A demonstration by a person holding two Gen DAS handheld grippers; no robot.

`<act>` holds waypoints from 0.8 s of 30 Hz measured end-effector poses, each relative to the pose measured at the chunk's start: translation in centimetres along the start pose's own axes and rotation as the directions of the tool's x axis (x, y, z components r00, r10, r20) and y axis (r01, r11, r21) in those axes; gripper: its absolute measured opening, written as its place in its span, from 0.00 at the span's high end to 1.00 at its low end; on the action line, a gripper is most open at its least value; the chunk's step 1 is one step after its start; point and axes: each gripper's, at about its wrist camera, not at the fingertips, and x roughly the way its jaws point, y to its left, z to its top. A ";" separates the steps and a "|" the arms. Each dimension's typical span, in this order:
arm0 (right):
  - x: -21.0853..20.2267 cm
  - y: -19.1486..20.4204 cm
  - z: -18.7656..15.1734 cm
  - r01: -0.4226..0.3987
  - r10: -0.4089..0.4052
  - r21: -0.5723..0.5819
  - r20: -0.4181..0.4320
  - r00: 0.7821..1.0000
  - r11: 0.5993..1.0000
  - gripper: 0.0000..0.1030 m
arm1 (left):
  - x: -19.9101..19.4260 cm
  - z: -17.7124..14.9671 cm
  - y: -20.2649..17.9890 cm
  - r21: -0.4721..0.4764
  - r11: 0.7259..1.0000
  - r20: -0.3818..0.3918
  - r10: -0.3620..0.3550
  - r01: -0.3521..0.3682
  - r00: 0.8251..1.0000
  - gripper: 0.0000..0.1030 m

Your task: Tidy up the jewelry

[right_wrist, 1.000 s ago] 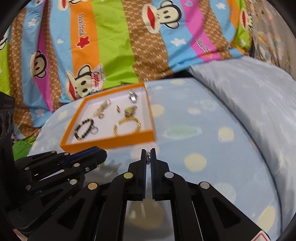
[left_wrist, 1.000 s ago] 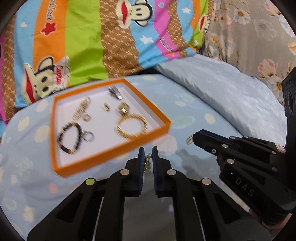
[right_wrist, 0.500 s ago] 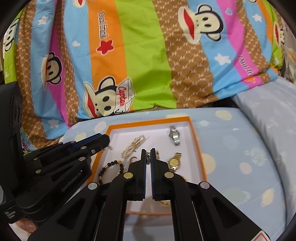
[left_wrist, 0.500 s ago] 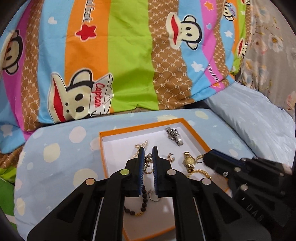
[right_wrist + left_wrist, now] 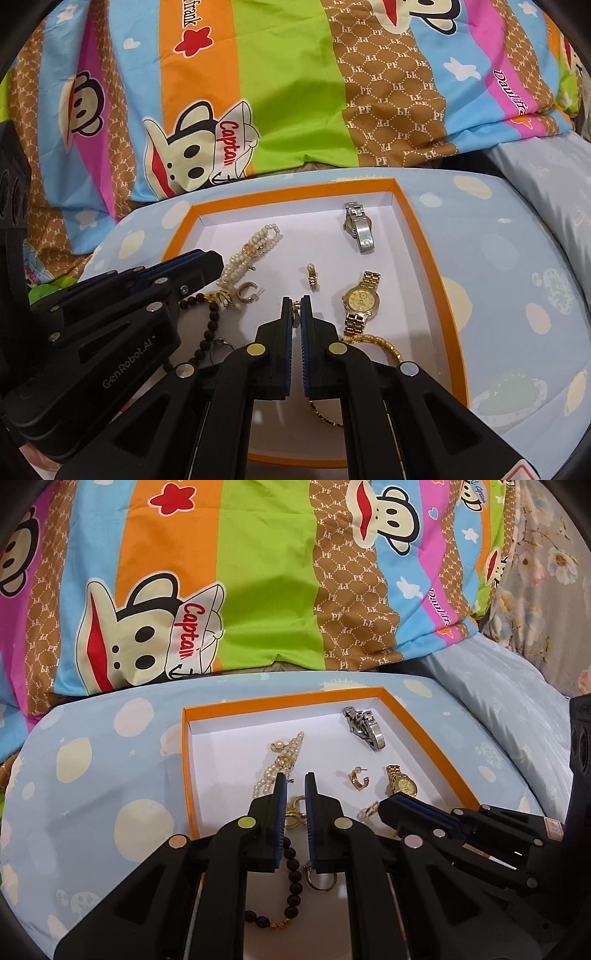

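Note:
An orange tray (image 5: 424,734) (image 5: 436,280) with a white floor lies on the blue bed cover. In it are a pearl bracelet (image 5: 284,760) (image 5: 251,251), a silver watch (image 5: 364,727) (image 5: 358,227), a gold watch (image 5: 402,782) (image 5: 360,302), a gold hoop earring (image 5: 359,778) (image 5: 312,277), a dark bead bracelet (image 5: 291,878) (image 5: 207,328) and a gold chain bracelet (image 5: 384,345). My left gripper (image 5: 295,777) is slightly open over the tray; a gold earring (image 5: 293,810) lies on the floor between its fingers. My right gripper (image 5: 296,300) is shut on a small gold earring (image 5: 296,314) above the tray.
A bright striped cartoon-monkey quilt (image 5: 258,572) (image 5: 295,74) rises behind the tray. A pale blue pillow (image 5: 517,709) lies to the right. A silver ring (image 5: 319,880) sits by the bead bracelet.
Both grippers moved from the bed cover forward over the tray. The left gripper has opened slightly and its gold earring now lies on the tray floor. The right stays shut on its earring.

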 end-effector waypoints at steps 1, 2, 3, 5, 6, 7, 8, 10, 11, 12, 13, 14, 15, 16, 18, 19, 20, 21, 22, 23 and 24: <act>-0.1 0.0 0.0 0.004 -0.004 -0.003 0.007 1.000 1.000 0.95 | 0.0 0.0 0.1 -0.005 1.000 0.000 0.000 0.000 1.000 0.83; -0.1 0.1 0.0 0.009 -0.009 -0.007 0.010 1.000 1.000 0.92 | 0.0 -0.1 0.1 -0.009 1.000 0.002 0.001 -0.001 1.000 0.81; -0.2 0.1 0.0 0.015 -0.015 -0.013 0.014 1.000 1.000 0.92 | -0.1 -0.1 0.2 -0.012 1.000 0.006 0.005 -0.005 1.000 0.77; -0.4 0.1 0.0 0.022 -0.021 -0.015 0.020 1.000 1.000 0.91 | -0.3 -0.1 0.3 -0.018 1.000 0.020 0.006 -0.006 1.000 0.71; -0.5 -0.1 0.0 0.022 -0.022 -0.012 0.025 0.999 1.000 0.90 | -0.5 0.0 0.4 -0.024 1.000 0.029 0.010 -0.009 1.000 0.66; -0.8 -0.2 0.1 0.024 -0.024 -0.008 0.034 0.999 1.000 0.90 | -0.7 0.1 0.5 -0.029 1.000 0.037 0.014 -0.013 0.999 0.61; -1.0 -0.3 0.1 0.027 -0.027 -0.004 0.043 0.999 1.000 0.87 | -1.0 0.2 0.5 -0.034 0.999 0.046 0.021 -0.020 0.999 0.58; -1.9 -0.7 0.3 0.041 -0.041 0.007 0.071 0.997 0.999 0.83 | -1.9 0.4 0.8 -0.051 0.998 0.073 0.035 -0.031 0.997 0.47; -2.4 -0.9 0.4 0.048 -0.048 0.010 0.081 0.995 0.999 0.81 | -2.4 0.5 0.9 -0.057 0.998 0.086 0.041 -0.036 0.995 0.47; -3.1 -1.1 0.4 0.059 -0.060 0.015 0.099 0.993 0.998 0.81 | -2.8 0.6 1.0 -0.062 0.997 0.096 0.045 -0.039 0.994 0.47; -3.8 -1.4 0.4 0.067 -0.069 0.020 0.114 0.991 0.998 0.80 | -3.5 0.7 1.2 -0.067 0.997 0.109 0.048 -0.041 0.993 0.47; -4.6 -1.6 0.3 0.075 -0.078 0.026 0.132 0.988 0.997 0.79 | -4.2 0.8 1.3 -0.075 0.996 0.122 0.056 -0.047 0.991 0.47; -5.4 -1.8 0.1 0.083 -0.086 0.030 0.149 0.985 0.996 0.75 | -5.0 0.7 1.5 -0.084 0.995 0.138 0.061 -0.049 0.989 0.47; -6.0 -1.9 -0.1 0.090 -0.094 0.031 0.161 0.982 0.995 0.73 | -5.9 0.5 1.6 -0.090 0.995 0.152 0.061 -0.048 0.986 0.47; -7.4 -1.9 -0.8 0.115 -0.118 0.027 0.184 0.976 0.993 0.65 | -7.3 -0.1 1.6 -0.087 0.995 0.169 0.066 -0.052 0.983 0.47; -8.1 -1.9 -1.4 0.127 -0.129 0.020 0.192 0.973 0.992 0.65 | -7.9 -0.5 1.5 -0.080 0.995 0.175 0.069 -0.056 0.982 0.47; -8.5 -1.8 -1.9 0.134 -0.135 0.015 0.197 0.971 0.991 0.64 | -8.4 -1.0 1.3 -0.072 0.996 0.180 0.071 -0.059 0.981 0.47; -8.9 -1.6 -2.5 0.137 -0.137 0.011 0.198 0.971 0.990 0.64 | -8.8 -1.6 1.0 -0.064 0.996 0.181 0.073 -0.062 0.981 0.47; -9.1 -1.5 -2.9 0.137 -0.136 0.008 0.196 0.971 0.991 0.64 | -9.2 -2.3 0.8 -0.055 0.996 0.176 0.072 -0.064 0.982 0.47; -9.2 -1.3 -3.5 0.133 -0.132 0.004 0.190 0.973 0.991 0.63 | -9.5 -3.0 0.5 -0.048 0.997 0.172 0.069 -0.062 0.983 0.47; -9.3 -1.0 -3.9 0.130 -0.128 0.001 0.184 0.974 0.991 0.63 | -9.7 -3.7 0.2 -0.044 0.997 0.168 0.066 -0.059 0.984 0.47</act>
